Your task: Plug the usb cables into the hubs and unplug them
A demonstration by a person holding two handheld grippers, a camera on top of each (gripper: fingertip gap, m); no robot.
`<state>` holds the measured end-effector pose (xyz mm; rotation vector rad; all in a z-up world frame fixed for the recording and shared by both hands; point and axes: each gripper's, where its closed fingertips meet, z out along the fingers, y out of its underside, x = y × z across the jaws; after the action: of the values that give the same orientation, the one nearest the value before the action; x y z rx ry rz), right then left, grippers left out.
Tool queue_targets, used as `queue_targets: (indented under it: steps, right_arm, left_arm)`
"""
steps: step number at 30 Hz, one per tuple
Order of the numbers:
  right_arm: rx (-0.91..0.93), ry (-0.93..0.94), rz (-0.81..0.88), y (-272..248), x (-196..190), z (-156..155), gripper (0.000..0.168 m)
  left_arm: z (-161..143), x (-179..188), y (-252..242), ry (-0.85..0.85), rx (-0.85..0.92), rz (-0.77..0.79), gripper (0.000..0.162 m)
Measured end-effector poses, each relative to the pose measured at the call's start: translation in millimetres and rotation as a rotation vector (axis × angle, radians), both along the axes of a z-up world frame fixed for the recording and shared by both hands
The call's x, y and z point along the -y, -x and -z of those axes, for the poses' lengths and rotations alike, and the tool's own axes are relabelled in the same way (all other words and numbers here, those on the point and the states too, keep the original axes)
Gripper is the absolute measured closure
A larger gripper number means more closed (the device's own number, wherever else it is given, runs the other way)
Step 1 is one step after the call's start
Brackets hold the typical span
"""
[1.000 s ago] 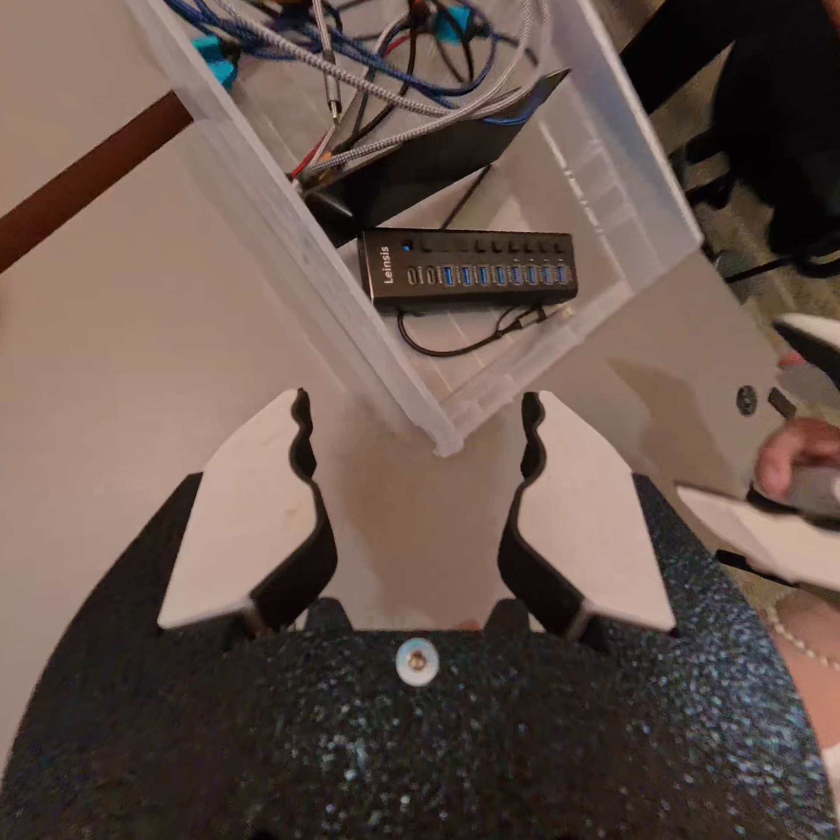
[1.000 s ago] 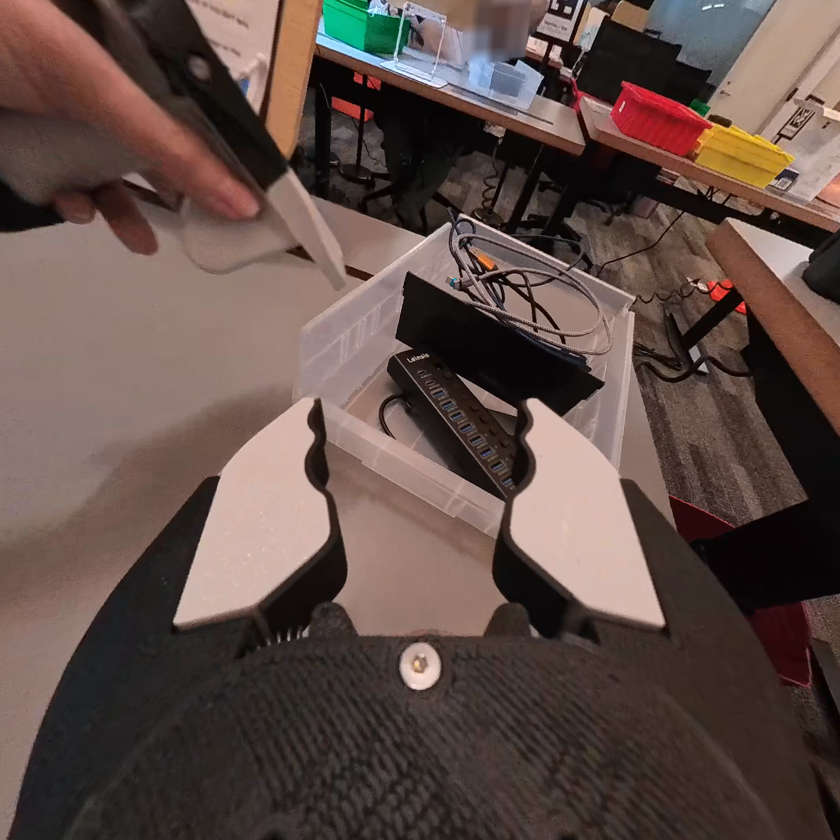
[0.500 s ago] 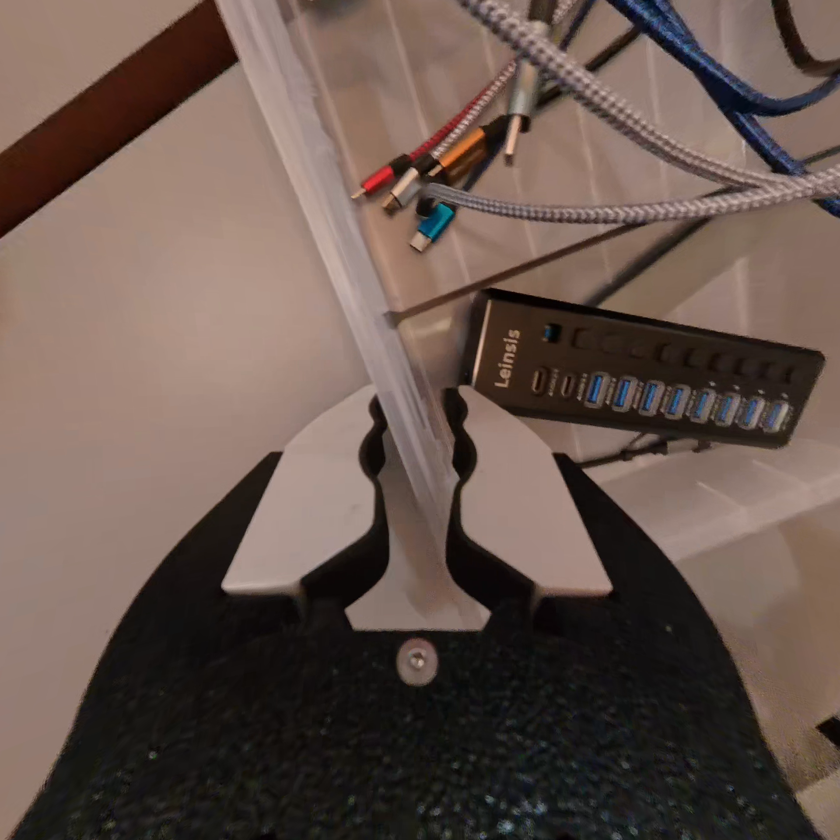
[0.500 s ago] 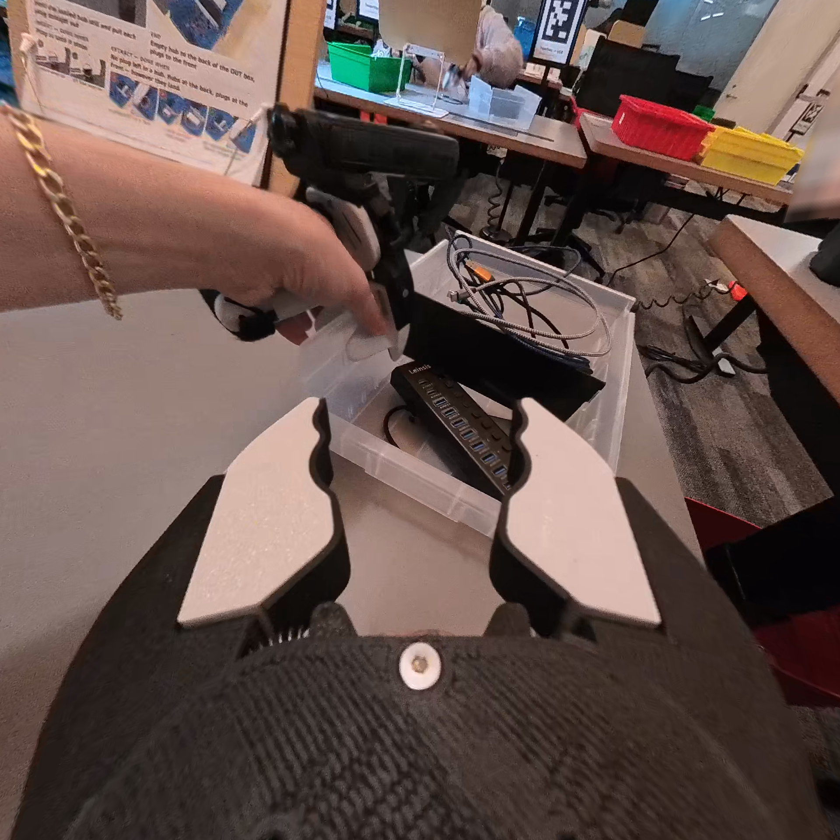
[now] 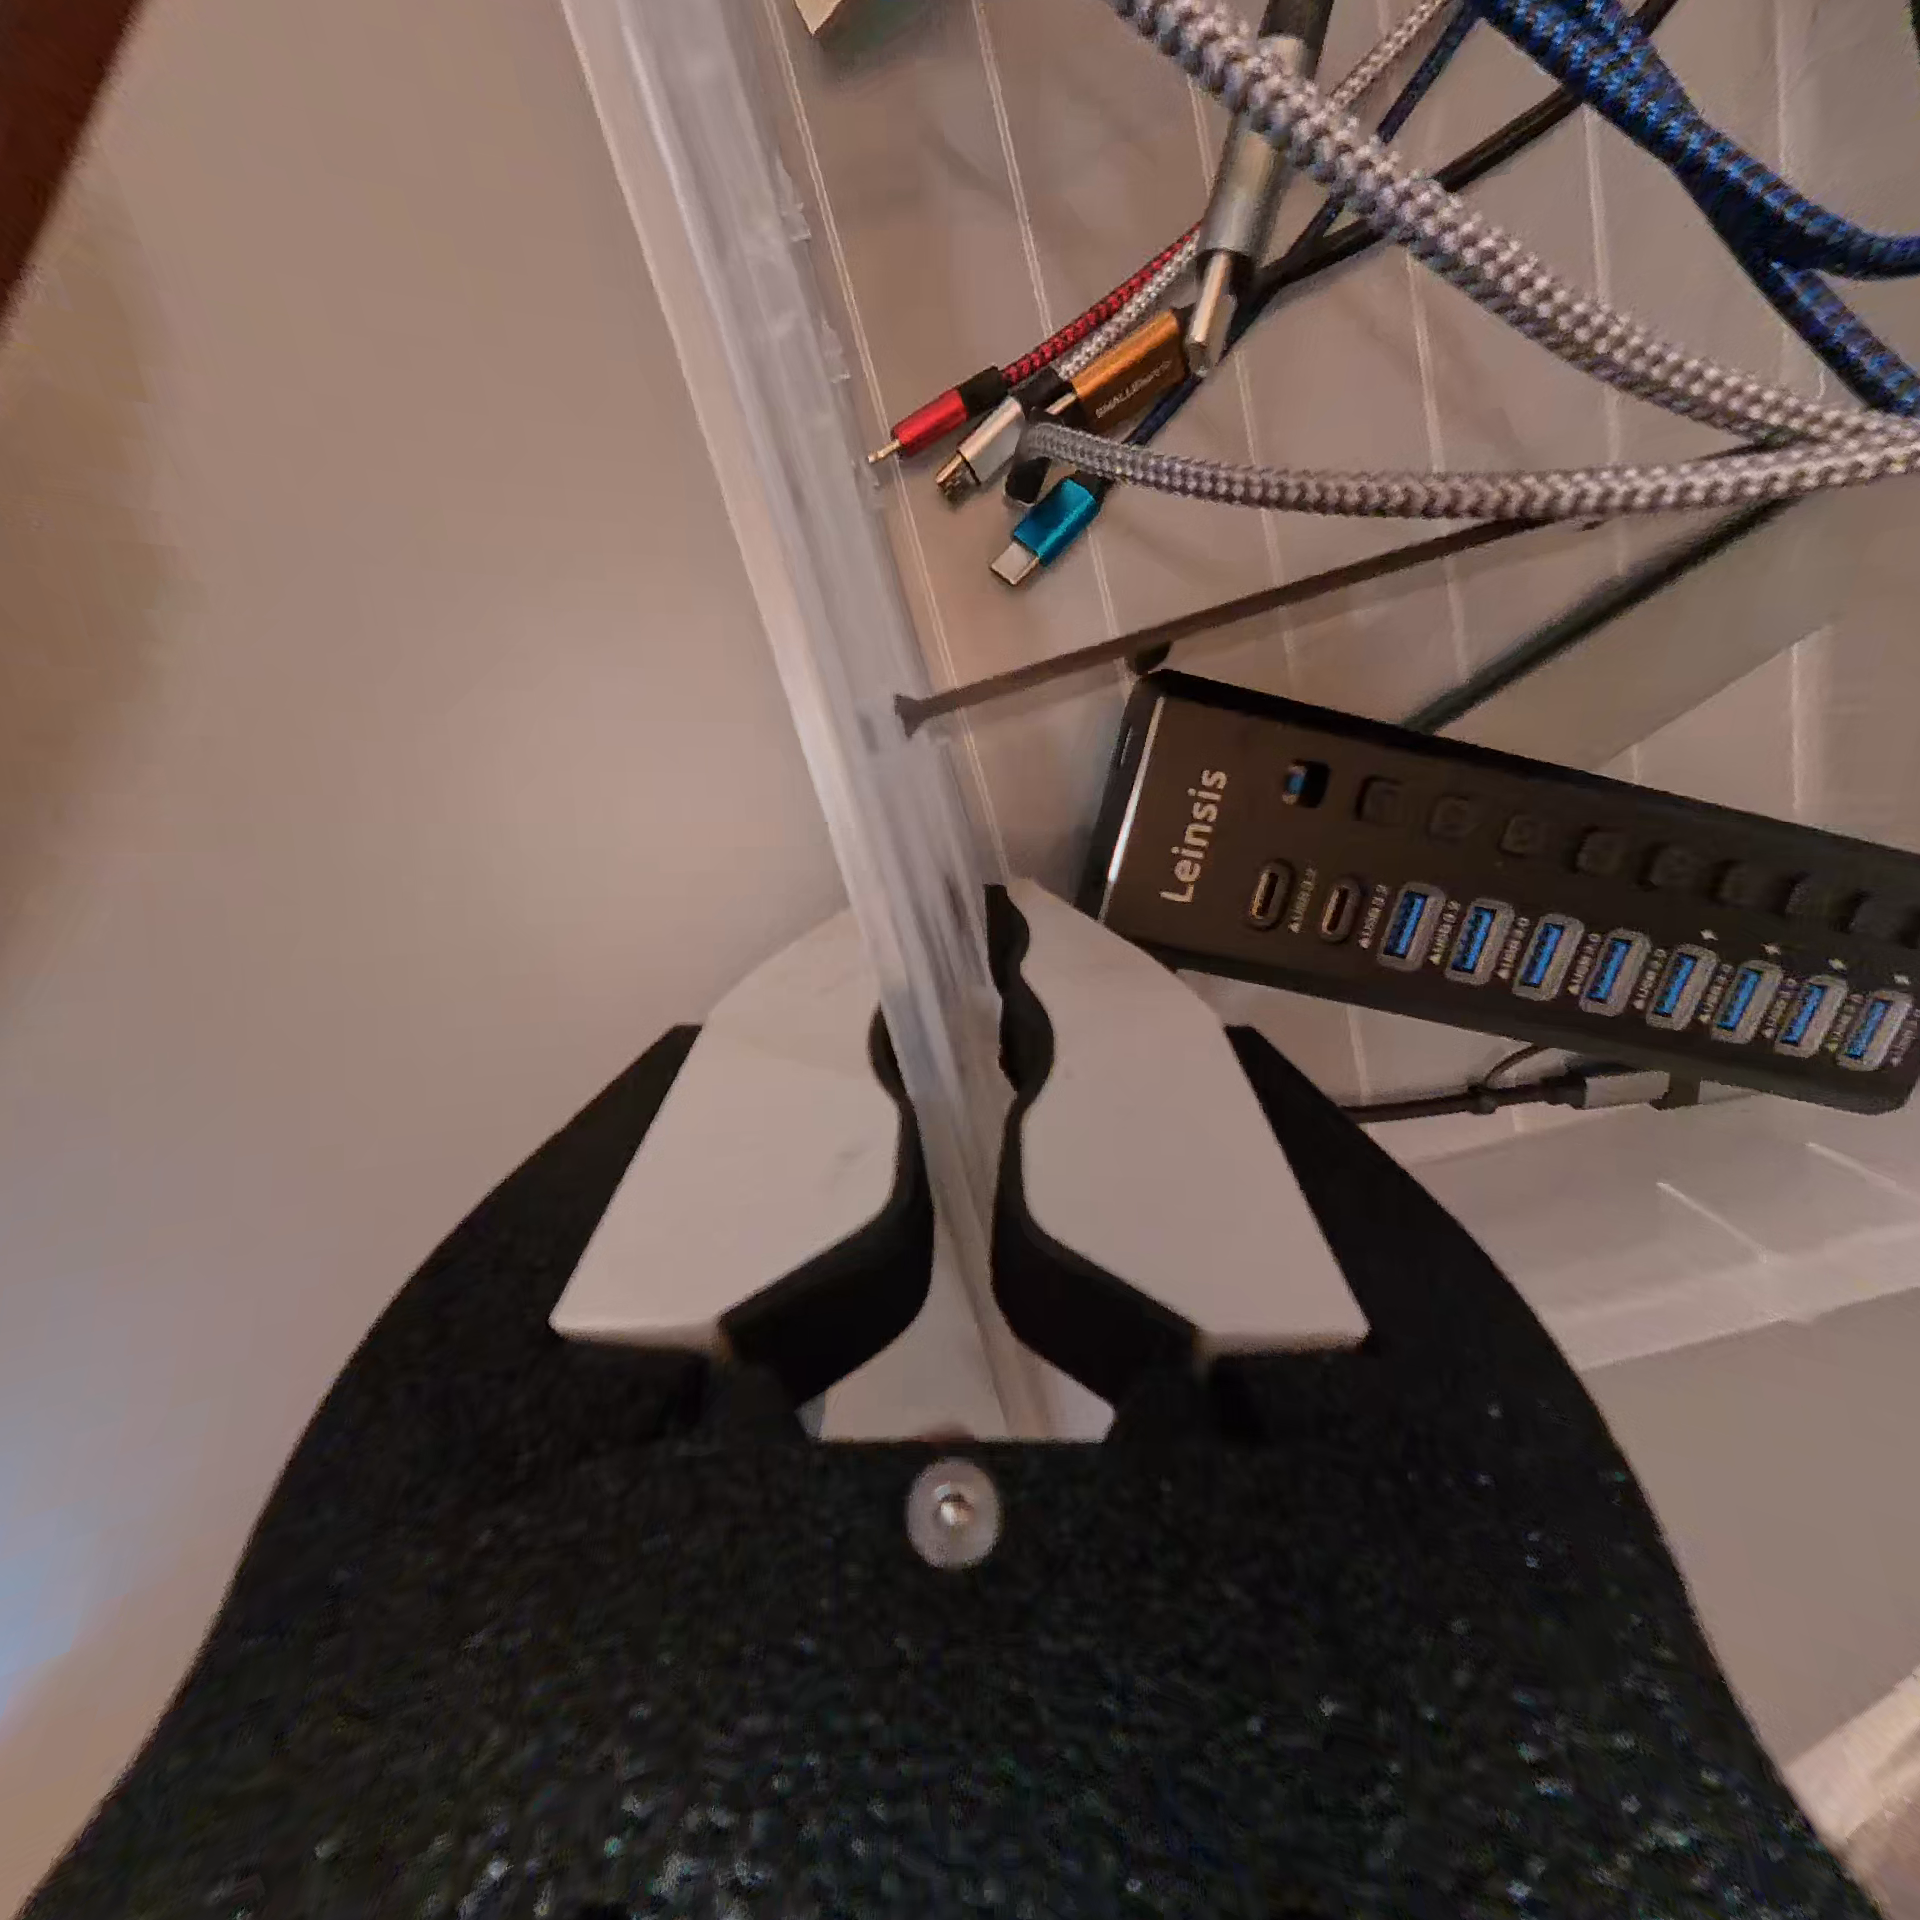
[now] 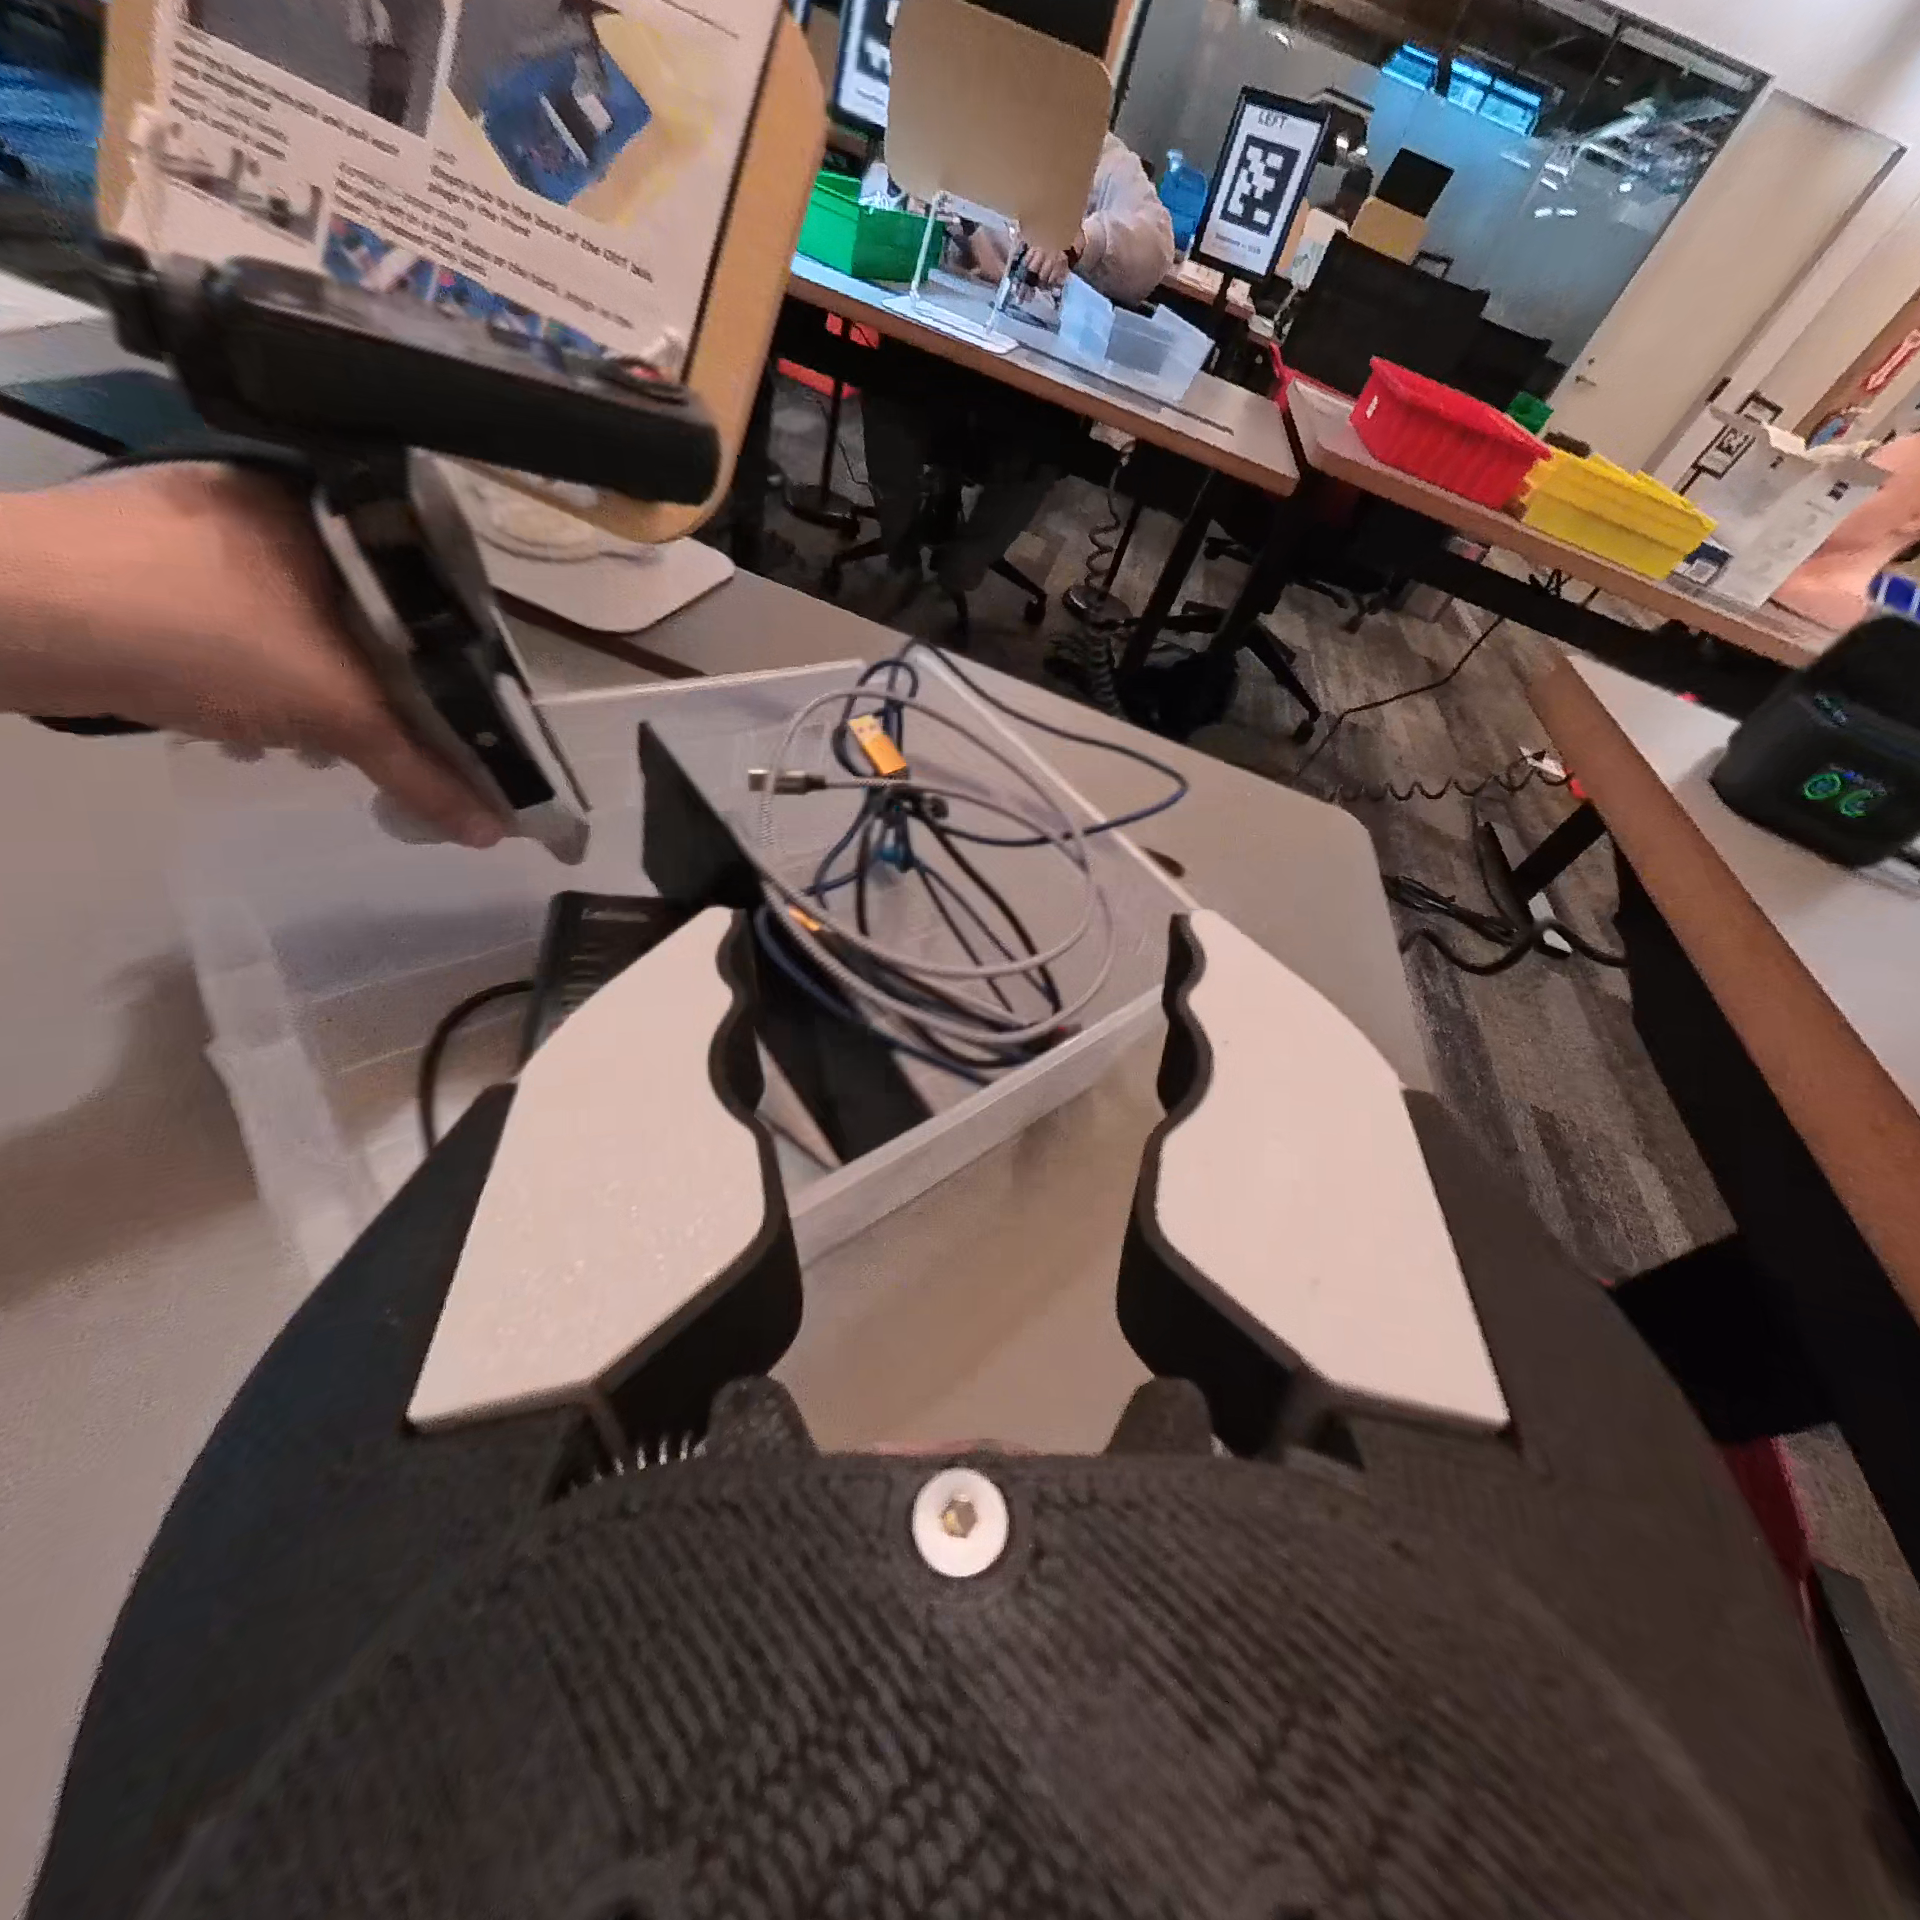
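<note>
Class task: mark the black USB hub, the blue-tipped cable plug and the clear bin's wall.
black USB hub [image 5: 1538,883], left wrist view, top face.
blue-tipped cable plug [image 5: 1049,532], left wrist view, blue shell.
clear bin [image 5: 800,540], left wrist view, side wall's rim.

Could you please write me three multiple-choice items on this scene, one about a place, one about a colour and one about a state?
1. Where does the black USB hub lie?
A. inside the clear plastic bin
B. on the floor
C. on top of a red crate

2. What colour are the hub's row of wide ports?
A. green
B. blue
C. white

3. How does the left gripper stand?
A. wide open above the bin
B. shut on a cable
C. shut on the bin's wall

Answers:
1 A, the hub rests on the bin's floor behind its clear wall.
2 B, the port insets along its face are blue.
3 C, the two fingers pinch the wall's rim, while the right gripper hangs open.
</note>
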<state>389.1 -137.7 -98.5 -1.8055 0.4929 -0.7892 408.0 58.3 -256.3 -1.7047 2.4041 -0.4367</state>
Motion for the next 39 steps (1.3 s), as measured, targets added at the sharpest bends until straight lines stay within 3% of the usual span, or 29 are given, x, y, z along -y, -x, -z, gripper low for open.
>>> queue_targets:
  steps: [5,10,13,18,22,25,27,29,33,39]
  right_arm:
    - [0.069,0.021,-0.129,39,-54,-20,0.093]
    - [0.017,-0.016,-0.435,127,-157,-16,0.087]
    - [-0.093,-0.047,-0.668,195,-227,-5,0.085]
    - [-0.331,-0.063,-0.789,261,-362,8,0.079]
    - [-0.593,-0.012,-0.769,299,-465,41,0.079]
    - [-0.769,0.052,-0.746,328,-516,71,0.080]
    - [-0.794,0.064,-0.713,334,-540,84,0.091]
    - [-0.822,0.072,-0.668,334,-557,94,0.085]
    - [-0.751,0.204,-0.616,323,-570,117,0.089]
    - [-0.513,0.321,-0.485,243,-537,126,0.163]
  left_arm:
    - [0,-51,137,0.003,0.009,0.079,0.155]
    - [-1,-112,306,0.018,0.000,0.018,0.156]
    - [-1,-148,401,0.028,-0.019,-0.057,0.157]
    - [-2,-198,531,0.033,-0.056,-0.237,0.157]
    - [-2,-225,612,0.051,-0.059,-0.398,0.156]
    - [1,-240,661,0.047,-0.049,-0.512,0.156]
    - [2,-248,684,0.040,-0.024,-0.581,0.157]
    - [2,-252,697,0.010,-0.016,-0.616,0.156]
    - [3,-254,707,0.038,0.002,-0.676,0.156]
    - [2,-272,729,0.031,-0.006,-0.814,0.156]
